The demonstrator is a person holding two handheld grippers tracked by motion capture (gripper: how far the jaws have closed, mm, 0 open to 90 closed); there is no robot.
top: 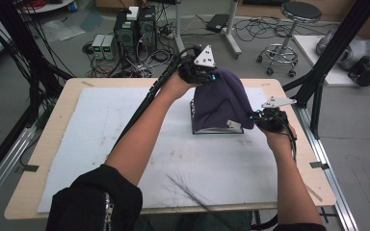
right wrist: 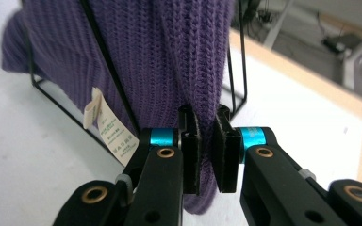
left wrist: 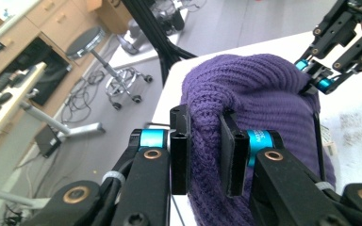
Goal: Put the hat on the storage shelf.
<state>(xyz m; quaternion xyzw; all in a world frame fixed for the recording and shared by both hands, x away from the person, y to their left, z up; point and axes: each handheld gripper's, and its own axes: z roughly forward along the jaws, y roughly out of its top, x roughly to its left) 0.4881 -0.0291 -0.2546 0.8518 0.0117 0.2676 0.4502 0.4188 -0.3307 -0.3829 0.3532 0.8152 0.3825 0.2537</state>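
Watching someone working a purple knit beanie (top: 220,98) over a black wire stand (top: 194,118) in the middle of a white mat (top: 101,139) on the wooden table (top: 53,113). Both claws are gripping it right now. The left gripper (left wrist: 206,150) is pinching a thick fold of knit up near the crown, jaws narrowed down onto the wool. The right gripper (right wrist: 206,150) is clamping a ridge of fabric lower down, near the hem, pads nearly together with the knit squeezed between them. In the high view the left gripper (top: 200,72) is sitting at the hat's far top and the right gripper (top: 266,118) at its near right edge.

Progress-wise, I'm guessing it's most of the way there: the hat is draping over the frame already, with the frame's black rods running down the outside in places and the little white care tag (right wrist: 108,129) hanging out by the hem. What's left, I reckon, is tugging the hem even and letting go. Can't tell whether it's going on or coming off, honestly.
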